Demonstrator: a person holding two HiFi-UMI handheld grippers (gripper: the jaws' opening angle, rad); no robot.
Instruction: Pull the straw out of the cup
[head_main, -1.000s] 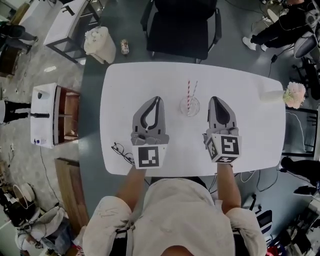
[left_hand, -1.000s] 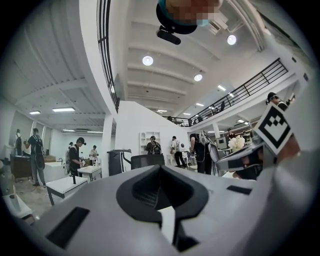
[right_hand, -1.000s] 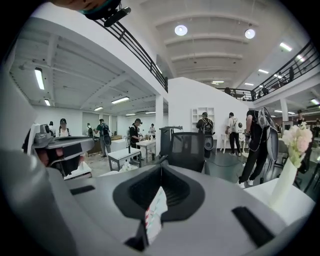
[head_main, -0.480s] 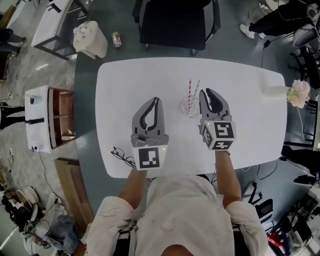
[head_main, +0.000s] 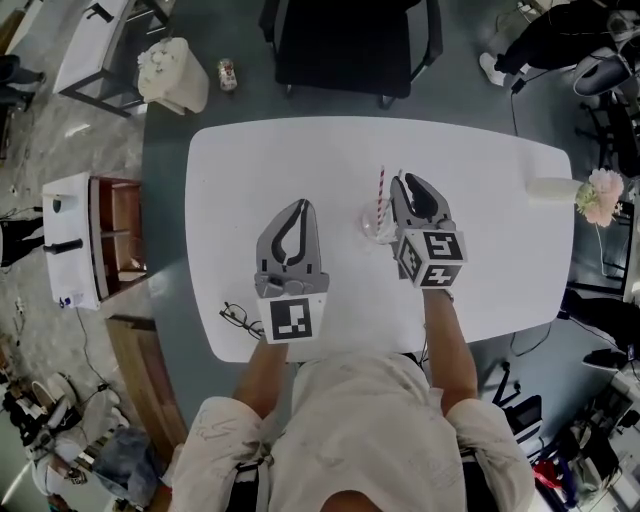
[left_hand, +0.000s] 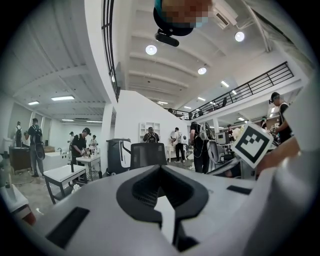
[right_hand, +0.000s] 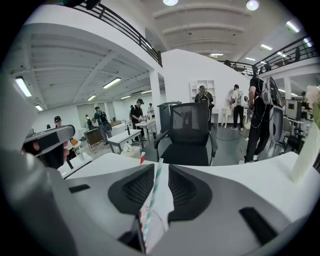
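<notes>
Centre frame, the right gripper (right_hand: 159, 168) stands narrowly open around a light, crushable green-striped straw (right_hand: 154, 192) in the cup (head_main: 374, 226), best pinched gently above the rim; the left gripper (left_hand: 161, 168) is closed, empty.

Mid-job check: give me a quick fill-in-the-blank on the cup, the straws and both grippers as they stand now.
1. The cup holds ___ straws.
2. The green-striped straw stands between the jaws of the right gripper; the other straw, outside them, has ___ stripes.
3. The jaws of the left gripper are ___, with nothing between them.
4. The glasses lie on the table beside the ___ gripper.

Missing words: two; red; shut; left
</notes>
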